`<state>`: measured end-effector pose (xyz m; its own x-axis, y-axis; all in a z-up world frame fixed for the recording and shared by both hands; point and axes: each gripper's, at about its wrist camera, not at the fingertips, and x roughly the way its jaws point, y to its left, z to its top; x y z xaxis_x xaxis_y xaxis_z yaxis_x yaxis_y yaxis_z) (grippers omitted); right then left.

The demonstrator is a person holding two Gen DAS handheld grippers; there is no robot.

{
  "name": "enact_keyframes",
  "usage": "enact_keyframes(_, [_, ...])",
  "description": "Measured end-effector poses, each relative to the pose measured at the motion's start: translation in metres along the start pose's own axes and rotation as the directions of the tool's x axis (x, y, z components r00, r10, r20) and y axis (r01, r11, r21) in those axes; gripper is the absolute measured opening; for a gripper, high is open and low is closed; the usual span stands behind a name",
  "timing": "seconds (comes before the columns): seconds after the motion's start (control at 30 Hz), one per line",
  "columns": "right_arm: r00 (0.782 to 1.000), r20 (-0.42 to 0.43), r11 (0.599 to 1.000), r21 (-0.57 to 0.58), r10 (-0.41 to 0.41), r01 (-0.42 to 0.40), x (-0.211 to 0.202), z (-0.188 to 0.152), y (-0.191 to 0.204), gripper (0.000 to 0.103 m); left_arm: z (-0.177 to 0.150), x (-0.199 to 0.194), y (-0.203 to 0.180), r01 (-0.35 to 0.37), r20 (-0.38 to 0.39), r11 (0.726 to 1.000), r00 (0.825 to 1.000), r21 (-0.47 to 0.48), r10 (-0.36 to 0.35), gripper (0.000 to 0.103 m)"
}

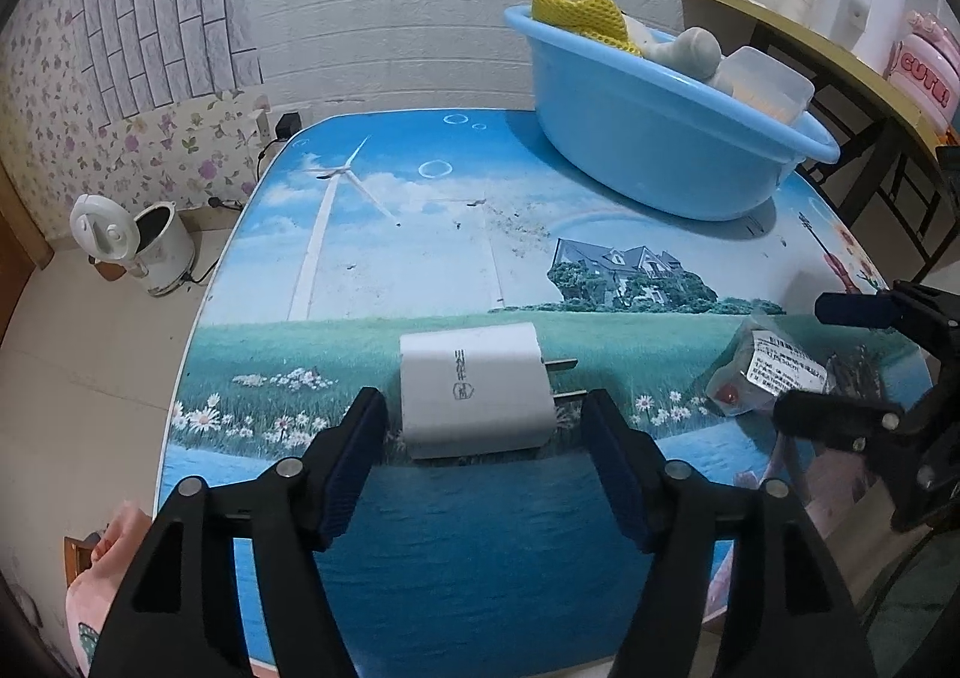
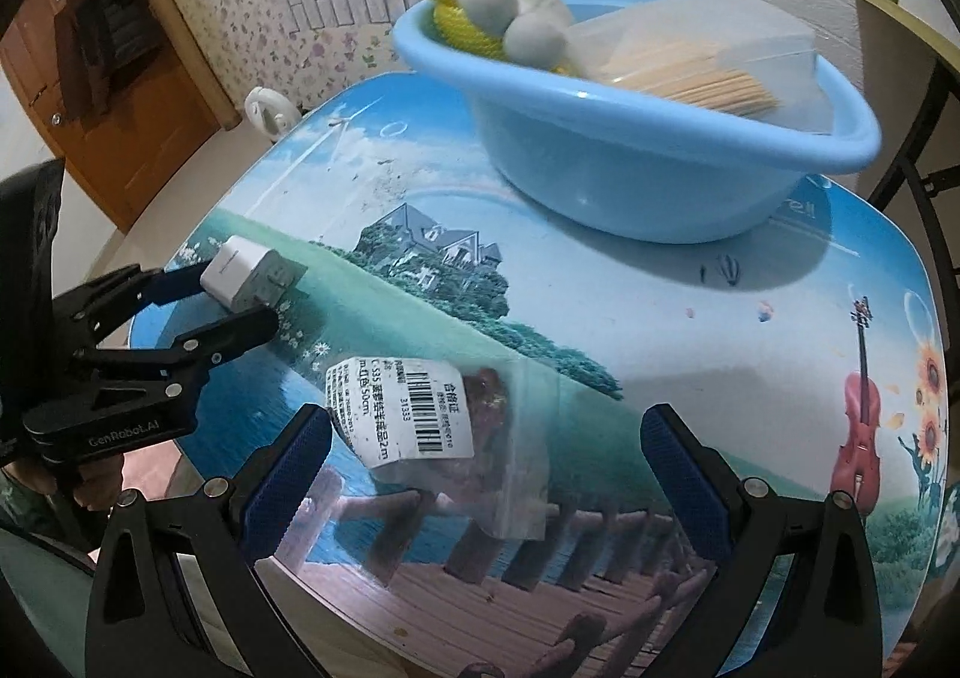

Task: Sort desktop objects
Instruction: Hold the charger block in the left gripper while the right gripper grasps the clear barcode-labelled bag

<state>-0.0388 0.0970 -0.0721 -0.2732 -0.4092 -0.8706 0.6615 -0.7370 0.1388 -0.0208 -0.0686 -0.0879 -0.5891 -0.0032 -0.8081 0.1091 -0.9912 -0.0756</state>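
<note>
Both tongs open, empty | left point(image 1: 483, 408) straddles charger point(image 1: 474, 390) | right point(image 2: 486, 426) over bag point(image 2: 444, 426)

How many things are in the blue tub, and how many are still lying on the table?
In the blue tub: 3 (yellow mesh thing, grey-white plush toy, clear box of sticks)
On the table: 2 (white charger plug, clear labelled bag)
Total: 5

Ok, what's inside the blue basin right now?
The blue basin holds a yellow mesh item, a grey-white plush toy and a clear box of wooden sticks. Anything beneath them is hidden.
</note>
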Motion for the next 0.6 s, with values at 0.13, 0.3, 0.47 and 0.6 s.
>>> enact_keyframes(0.13, [1.0,-0.015,1.0,-0.009,0.0,0.0,0.005,0.0,0.004,0.102,0.003,0.003,0.001,-0.006,0.005,1.0,1.0,-0.005,0.006,0.07])
enact_keyframes(0.3, [1.0,-0.013,1.0,-0.017,-0.001,0.001,0.009,0.001,0.006,0.102,0.004,0.005,0.0,-0.013,0.01,1.0,1.0,-0.009,0.013,0.076])
enact_keyframes(0.47, [1.0,-0.012,1.0,-0.018,0.004,-0.004,0.015,0.004,0.006,0.102,0.004,0.008,-0.002,-0.02,0.013,1.0,1.0,-0.004,0.02,0.083])
enact_keyframes(0.6, [1.0,0.017,1.0,-0.01,0.017,-0.017,0.016,0.005,0.004,0.102,0.005,0.01,-0.003,-0.031,0.019,0.999,0.999,-0.007,0.031,0.088])
